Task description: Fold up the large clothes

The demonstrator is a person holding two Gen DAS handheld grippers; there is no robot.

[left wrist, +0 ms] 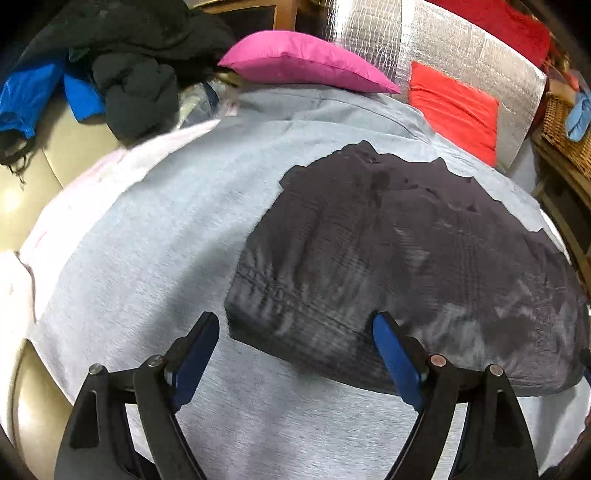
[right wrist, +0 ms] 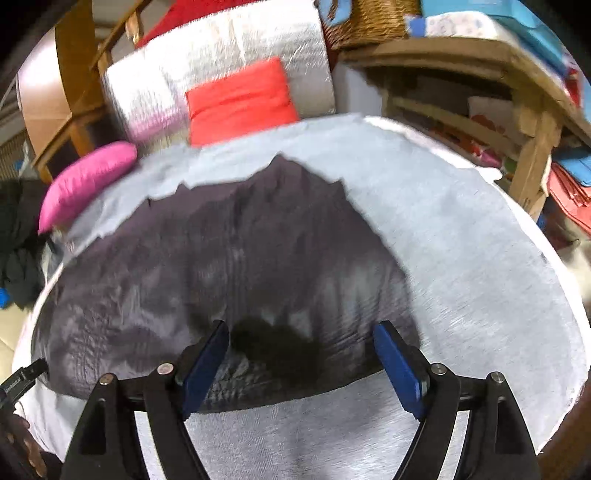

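Dark quilted garment [left wrist: 399, 266] lies spread flat on a light grey sheet [left wrist: 147, 240], roughly folded into a broad block w/ a ragged far edge; it sits ahead of both grippers.

Left gripper [left wrist: 295, 332]: fingers spread wide, nothing between them; blue pads [left wrist: 397, 363] face inward. Its right finger overlaps the garment's near left corner area, its left finger is over bare grey sheet; near hem of the garment runs across just beyond the tips. Can't tell if the tips touch the cloth or hover.

Right gripper [right wrist: 301, 334]: fingers also wide apart, empty; both tips sit over the garment's near edge, w/ a darker crumpled patch [right wrist: 273, 343] of the fabric between them; bare sheet shows below, nearer the gripper body. Contact w/ fabric not clear; view is motion-blurred.

Beyond the fingertips, past the garment's far edge: pink cushion [left wrist: 306, 61] to the far left, red cushion [left wrist: 452, 110] further right, both against a silver foil-looking panel [left wrist: 461, 40]. Far left of the left gripper: heap of black clothes [left wrist: 136, 74] and a blue item [left wrist: 29, 99] on a beige surface [left wrist: 48, 158]. Right of the right gripper: wooden shelf unit [right wrist: 524, 122] w/ clutter, wicker basket [right wrist: 369, 18] up top. At the lower left of the right wrist view, a bit of the other gripper's black body shows beside the garment.
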